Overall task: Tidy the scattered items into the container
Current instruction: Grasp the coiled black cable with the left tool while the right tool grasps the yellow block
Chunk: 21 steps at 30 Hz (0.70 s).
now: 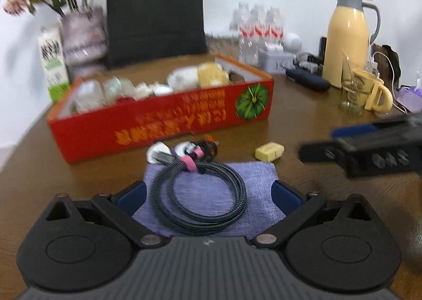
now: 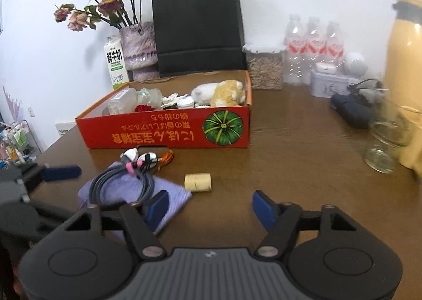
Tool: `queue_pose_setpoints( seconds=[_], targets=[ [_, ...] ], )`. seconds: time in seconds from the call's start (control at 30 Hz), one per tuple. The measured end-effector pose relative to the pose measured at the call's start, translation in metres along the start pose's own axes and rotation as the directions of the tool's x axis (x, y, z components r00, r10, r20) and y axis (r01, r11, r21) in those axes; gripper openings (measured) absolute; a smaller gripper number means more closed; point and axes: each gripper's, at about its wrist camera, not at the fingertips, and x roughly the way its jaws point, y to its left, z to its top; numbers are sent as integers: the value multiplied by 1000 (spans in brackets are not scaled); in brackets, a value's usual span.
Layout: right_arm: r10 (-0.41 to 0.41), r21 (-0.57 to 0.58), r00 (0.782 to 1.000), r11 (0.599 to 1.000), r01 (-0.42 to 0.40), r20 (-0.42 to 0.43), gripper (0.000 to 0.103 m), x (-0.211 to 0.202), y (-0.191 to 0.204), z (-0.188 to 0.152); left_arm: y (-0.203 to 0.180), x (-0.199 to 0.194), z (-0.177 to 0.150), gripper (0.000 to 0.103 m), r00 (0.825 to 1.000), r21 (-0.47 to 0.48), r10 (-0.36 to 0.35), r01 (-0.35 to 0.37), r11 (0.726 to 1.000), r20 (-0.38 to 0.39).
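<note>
Coiled black braided cable (image 1: 199,198), bound by a pink tie, lies on a purple cloth (image 1: 253,181) between the spread fingers of the left gripper (image 1: 208,195). At twelve o'clock stands the red box (image 1: 163,125). Only the right wrist view shows the right gripper (image 2: 209,207) released, empty, yellow block (image 2: 198,182) at eleven o'clock.

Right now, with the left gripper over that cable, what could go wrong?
The left gripper is open around the coiled cable, which lies on the purple cloth; closing may pinch the cloth too and drag it along. The cable's plug end hangs loose and could snag the red box wall. The right gripper is close, so they might bump.
</note>
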Motion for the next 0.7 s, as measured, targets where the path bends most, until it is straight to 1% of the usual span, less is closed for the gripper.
queue_pose_setpoints(
  seconds=[0.03,0.13,0.17,0.2,0.27,0.3,0.33,0.37,0.4,0.47,0.53,0.63,0.7],
  targets=[
    [13,1,1000,1000,-13,-4,64,9,0,5,-1,5,0,103,1000,6,-5,5,1000,-7],
    [41,-15,999,999,-41,-22,62,34,3,18,-1,15,-5,101,999,23,38,-37,999,-20],
    [46,-30,998,998,-47,-31,61,43,5,21,0,18,-6,95,999,19,42,-42,999,-30],
    [47,-44,998,998,-49,-38,60,51,8,24,3,19,-6,92,999,4,38,-38,999,-37],
    [44,-59,998,997,-46,-50,52,63,11,26,7,18,-5,92,999,-20,20,-20,1000,-38],
    [44,-60,997,997,-47,-56,45,69,13,24,8,17,-5,91,999,-22,17,-18,1000,-37],
    [42,-56,997,997,-46,-66,40,74,14,22,9,16,-6,91,999,-27,18,-19,999,-34],
    [38,-50,997,998,-41,-72,39,76,14,18,10,15,-6,91,999,-38,23,-24,999,-29],
    [31,-54,998,998,-34,-51,36,75,14,14,11,13,-7,91,999,-50,25,-26,998,-22],
    [18,-62,999,998,-21,-41,35,72,12,10,14,8,-7,90,1000,-80,20,-20,997,-3],
    [23,-39,999,999,-24,-25,35,68,8,5,16,3,-6,90,1000,-109,18,-17,994,10],
    [-1,-54,1000,999,0,-15,35,62,9,0,17,-11,-3,90,999,-138,32,-26,990,42],
    [1,-46,1000,999,-1,-14,32,58,9,-3,18,-22,-1,90,997,-149,44,-33,988,68]
  ],
)
